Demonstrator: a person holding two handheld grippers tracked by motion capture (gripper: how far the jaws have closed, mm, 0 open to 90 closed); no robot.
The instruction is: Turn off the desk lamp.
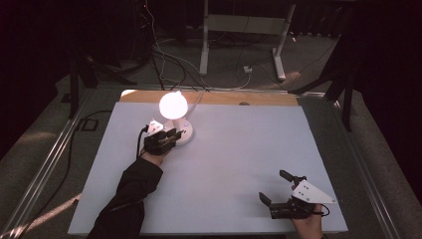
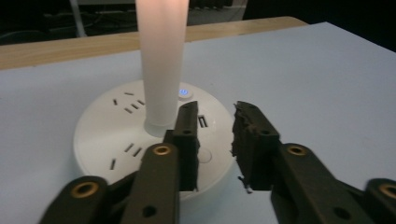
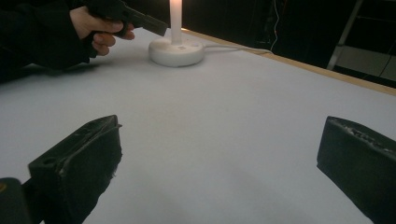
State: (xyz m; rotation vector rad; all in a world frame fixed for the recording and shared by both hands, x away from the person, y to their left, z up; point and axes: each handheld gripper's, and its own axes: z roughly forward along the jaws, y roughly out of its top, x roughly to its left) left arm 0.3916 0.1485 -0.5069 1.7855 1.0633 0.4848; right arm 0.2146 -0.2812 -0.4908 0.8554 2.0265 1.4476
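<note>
A lit lamp with a glowing round globe (image 1: 173, 104) stands on a white round base (image 1: 185, 133) at the back left of the table. The base (image 2: 107, 135) has socket slots and a small blue-lit button (image 2: 184, 92) beside the white stem (image 2: 162, 60). My left gripper (image 1: 171, 135) hovers at the base's near edge. Its jaws (image 2: 215, 109) stand a narrow gap apart with nothing between them. My right gripper (image 1: 271, 184) rests near the front right edge. Its jaws (image 3: 222, 126) are spread wide over bare table.
The white table sheet (image 1: 239, 149) ends at a wooden strip (image 1: 224, 97) along the far side. A white cable (image 3: 238, 48) runs from the lamp base toward that strip. Beyond the table, a metal frame (image 1: 244, 30) and loose cables lie on the dark floor.
</note>
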